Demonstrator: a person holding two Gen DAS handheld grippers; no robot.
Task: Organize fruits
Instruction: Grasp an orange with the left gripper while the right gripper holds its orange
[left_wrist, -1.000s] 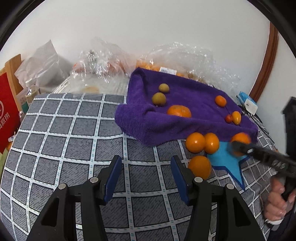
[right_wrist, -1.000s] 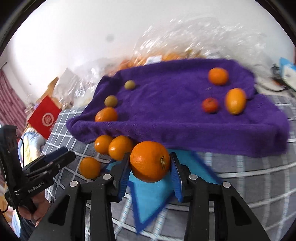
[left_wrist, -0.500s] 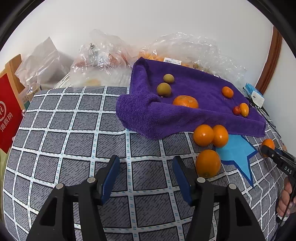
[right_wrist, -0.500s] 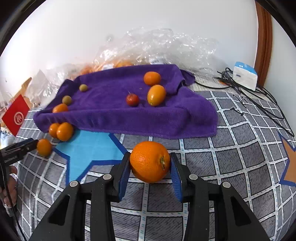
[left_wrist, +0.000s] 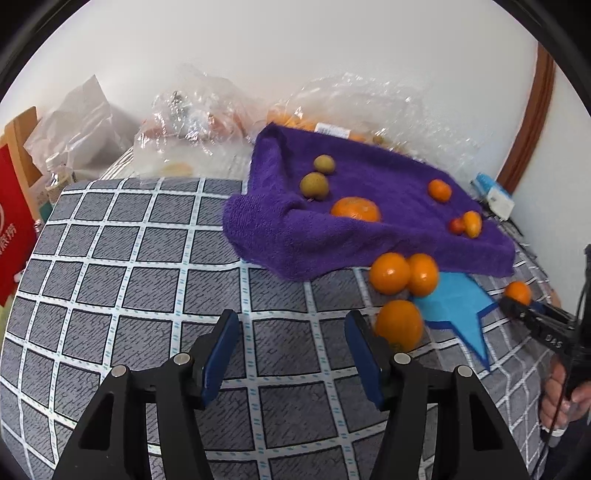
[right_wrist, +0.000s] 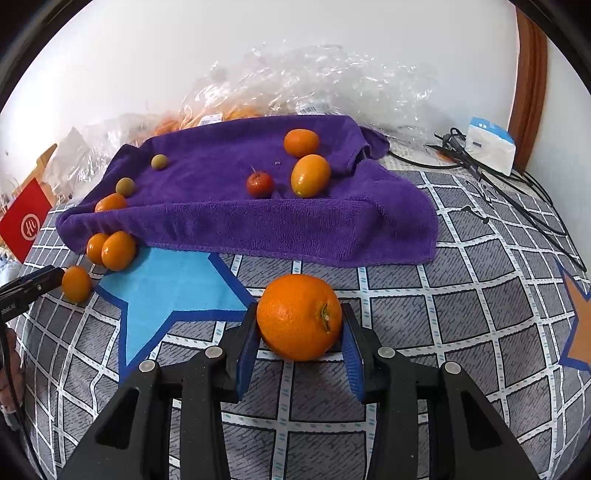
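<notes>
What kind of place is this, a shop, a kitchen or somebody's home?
Probably a room in a home. A soft checked cover with star patches lies over the surface, fruit sits on a purple towel, and plastic shopping bags are heaped against a plain white wall.

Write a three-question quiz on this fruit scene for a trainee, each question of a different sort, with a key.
1. True or false: the right gripper is shut on a large orange.
2. Which lies beside the small red fruit on the purple towel? A) oval orange kumquat-like fruit B) banana C) green apple
3. Fill in: the left gripper is ____, with nothing between its fingers.

Key: 1 true; 2 A; 3 open
</notes>
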